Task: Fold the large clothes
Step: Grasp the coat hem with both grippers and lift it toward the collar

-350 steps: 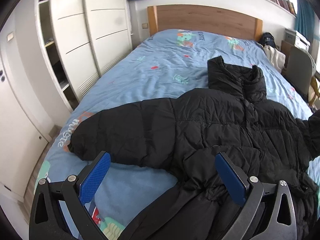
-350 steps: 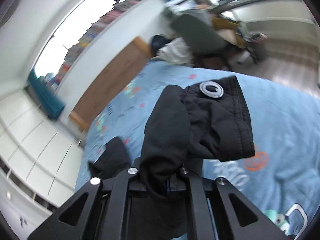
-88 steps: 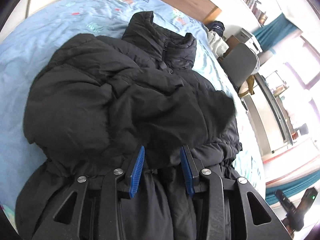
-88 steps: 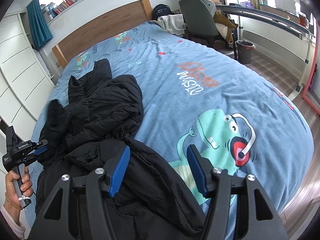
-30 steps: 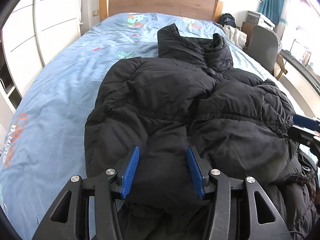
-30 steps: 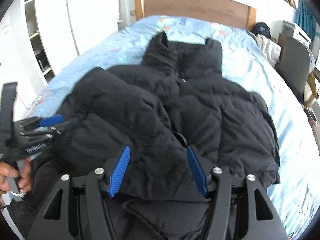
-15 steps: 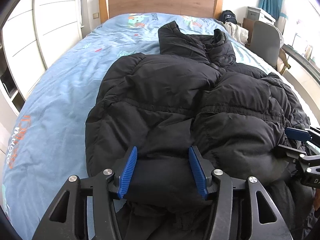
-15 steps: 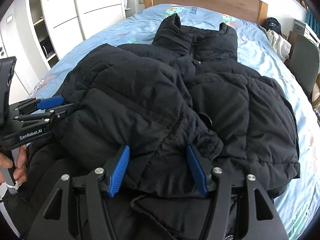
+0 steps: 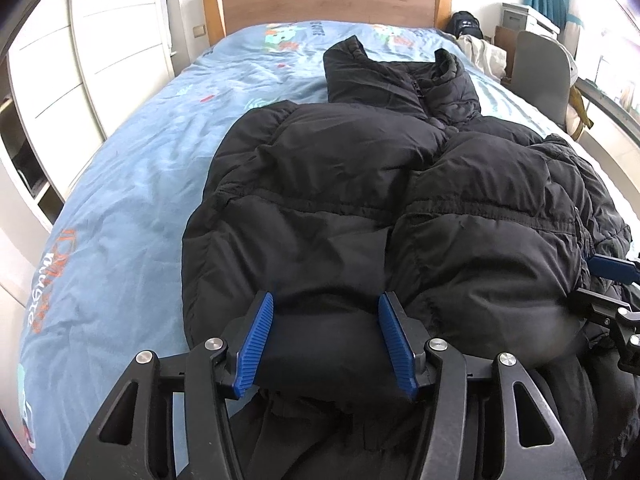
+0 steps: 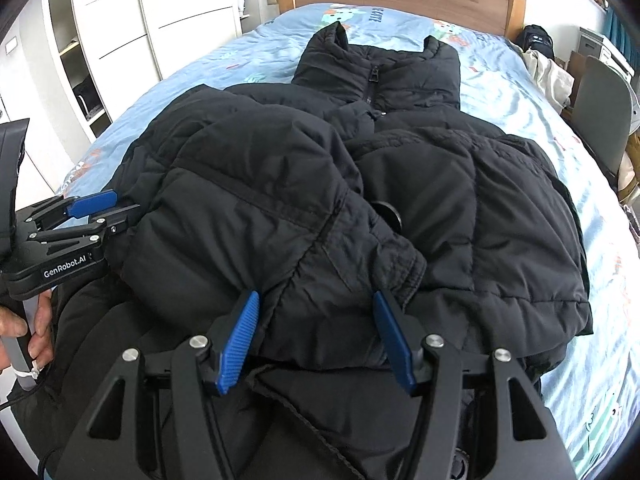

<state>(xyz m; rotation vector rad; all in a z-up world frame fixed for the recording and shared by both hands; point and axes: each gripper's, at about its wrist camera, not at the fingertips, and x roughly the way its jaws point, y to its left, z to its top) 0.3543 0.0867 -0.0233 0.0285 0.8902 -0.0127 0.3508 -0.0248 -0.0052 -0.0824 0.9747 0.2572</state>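
Note:
A black puffer jacket [image 9: 360, 184] lies face up on the blue bed, collar toward the headboard, with both sleeves folded across its chest. It also fills the right wrist view [image 10: 360, 184]. My left gripper [image 9: 326, 340] is open, its blue pads either side of a puffy fold near the jacket's left side. My right gripper [image 10: 316, 340] is open around the cuff end of the upper folded sleeve. The left gripper also shows in the right wrist view [image 10: 86, 210], and the right gripper at the edge of the left wrist view [image 9: 612, 280].
The blue patterned bedsheet [image 9: 120, 184] is bare to the left of the jacket. A wooden headboard [image 9: 328, 4] stands at the far end. White wardrobes [image 10: 160, 20] line the left side. A grey chair [image 10: 604, 108] and heaped clothes stand on the right.
Both grippers have lowered and moved in closer over the folded sleeves. Their jaws stay open. The jacket has hardly shifted.

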